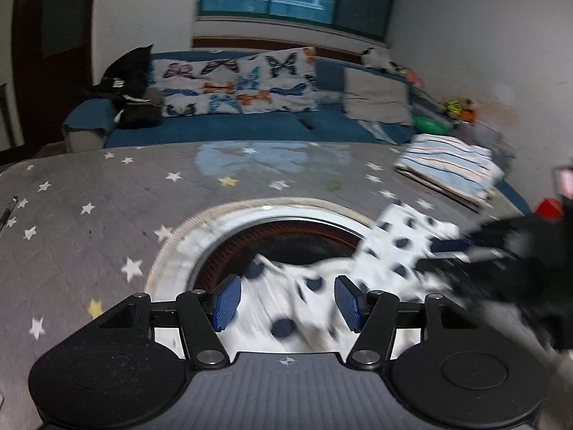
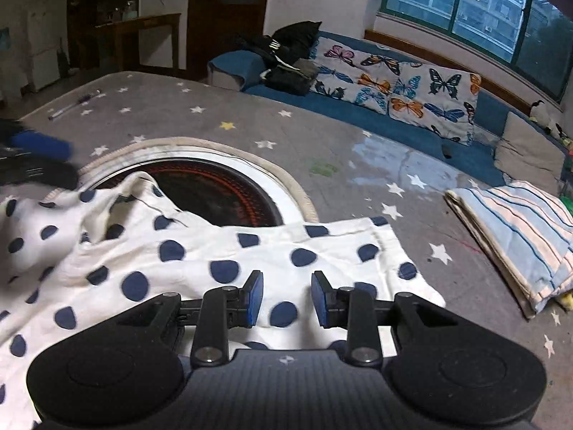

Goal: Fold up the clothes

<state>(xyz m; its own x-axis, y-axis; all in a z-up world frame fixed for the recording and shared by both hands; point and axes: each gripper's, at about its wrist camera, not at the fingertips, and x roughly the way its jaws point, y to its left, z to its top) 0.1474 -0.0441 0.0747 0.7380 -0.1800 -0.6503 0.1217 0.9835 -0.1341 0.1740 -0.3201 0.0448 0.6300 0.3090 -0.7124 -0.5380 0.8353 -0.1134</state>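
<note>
The right tool [image 2: 286,299] hangs low over the polka-dot cloth [image 2: 222,251], its blue pads apart with nothing pinched between them. The left tool [image 1: 287,302] hovers over the cloth's other end, jaws wide and empty; that view is blurred. The cloth lies rumpled on the star-print table [image 2: 250,122], partly covering the round heater [image 2: 215,186] set into it. Right of the heater, well apart, sits a folded striped garment [image 2: 515,240].
</note>
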